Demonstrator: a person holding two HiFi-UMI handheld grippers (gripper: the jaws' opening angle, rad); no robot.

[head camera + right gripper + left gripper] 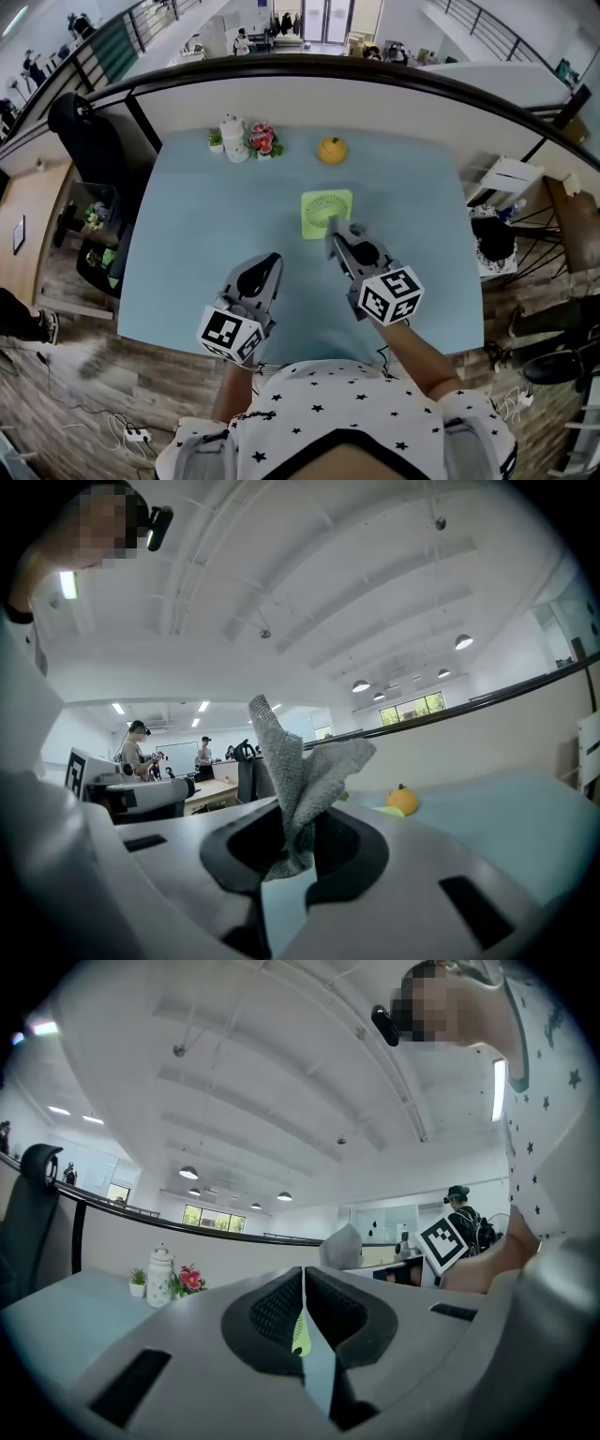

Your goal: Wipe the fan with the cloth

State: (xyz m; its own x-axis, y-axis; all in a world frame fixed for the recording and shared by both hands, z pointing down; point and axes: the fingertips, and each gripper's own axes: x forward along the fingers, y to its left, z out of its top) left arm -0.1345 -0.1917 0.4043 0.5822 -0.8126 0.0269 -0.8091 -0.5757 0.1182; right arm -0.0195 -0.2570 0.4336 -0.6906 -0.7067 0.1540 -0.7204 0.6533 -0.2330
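A pale blue rectangular table top [187, 253] is seen. A flat square light-green fan [325, 214] is laid near its middle. Towards the far edge are set a round orange fruit [331, 149], a white ceramic jar [233, 139], pink flowers [263, 141] and a small potted green plant [217, 141].

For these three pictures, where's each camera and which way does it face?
Head view: on the person's head, steeply down at the pale blue table; left gripper, right gripper, forearms, starred shirt show.
Left gripper view: on the left gripper, along its shut jaws toward the white ceramic jar; shirt at right.
Right gripper view: on the right gripper, along jaws clamping the grey knitted cloth toward the round orange ornament; shirt at left.
Shared: head and right gripper views show that ornament.
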